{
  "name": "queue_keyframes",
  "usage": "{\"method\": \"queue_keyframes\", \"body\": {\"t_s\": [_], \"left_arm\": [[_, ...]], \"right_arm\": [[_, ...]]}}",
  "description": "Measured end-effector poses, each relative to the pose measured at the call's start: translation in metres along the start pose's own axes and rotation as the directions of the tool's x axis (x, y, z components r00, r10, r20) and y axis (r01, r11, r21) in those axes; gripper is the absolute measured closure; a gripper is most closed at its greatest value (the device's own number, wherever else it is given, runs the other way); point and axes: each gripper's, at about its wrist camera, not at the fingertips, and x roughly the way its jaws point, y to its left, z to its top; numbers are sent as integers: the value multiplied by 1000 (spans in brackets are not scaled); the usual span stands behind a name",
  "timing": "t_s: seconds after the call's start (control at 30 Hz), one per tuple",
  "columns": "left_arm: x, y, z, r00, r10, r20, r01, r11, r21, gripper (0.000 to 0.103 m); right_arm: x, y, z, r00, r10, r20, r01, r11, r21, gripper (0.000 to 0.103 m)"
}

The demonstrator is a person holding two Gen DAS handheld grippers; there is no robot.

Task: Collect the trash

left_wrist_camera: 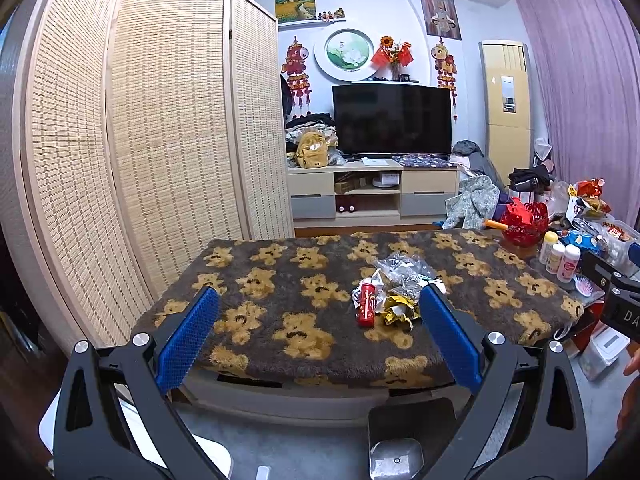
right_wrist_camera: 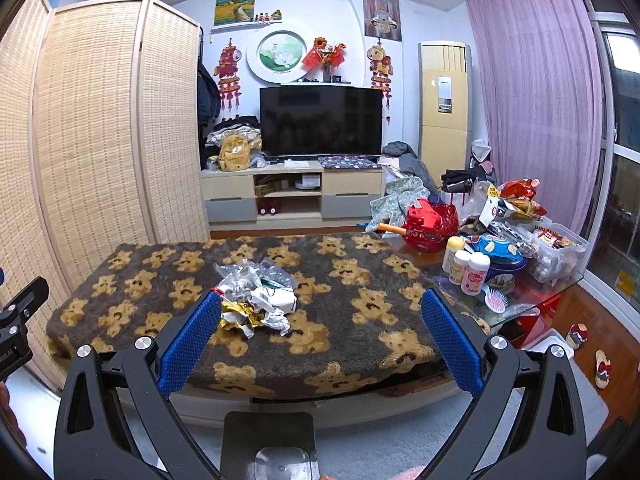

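Observation:
A pile of trash lies on the teddy-bear blanket (left_wrist_camera: 304, 280) over the table: a red can (left_wrist_camera: 366, 305), crumpled gold foil (left_wrist_camera: 400, 310) and clear plastic wrap (left_wrist_camera: 404, 268). In the right wrist view the pile shows as clear plastic (right_wrist_camera: 252, 274), gold foil (right_wrist_camera: 238, 314) and white paper (right_wrist_camera: 276, 300). My left gripper (left_wrist_camera: 320, 304) is open and empty, short of the table, with the pile just inside its right finger. My right gripper (right_wrist_camera: 320, 308) is open and empty, with the pile next to its left finger.
A glass side table (right_wrist_camera: 532, 304) to the right holds bottles (right_wrist_camera: 474, 274), a red basket (right_wrist_camera: 430, 226), a hairbrush and snack bags. A bamboo screen (left_wrist_camera: 160, 140) stands left. A TV stand (right_wrist_camera: 292, 196) is behind. A black pedal bin lid (right_wrist_camera: 268, 436) sits below.

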Motion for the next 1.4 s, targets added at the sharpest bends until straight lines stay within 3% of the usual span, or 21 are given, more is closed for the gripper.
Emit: {"method": "queue_keyframes", "body": {"t_s": [1.4], "left_arm": [[-2, 2, 3, 1000, 10, 14, -10, 1000, 3, 8]], "right_arm": [[-1, 5, 0, 1000, 2, -2, -2, 1000, 2, 3]]}}
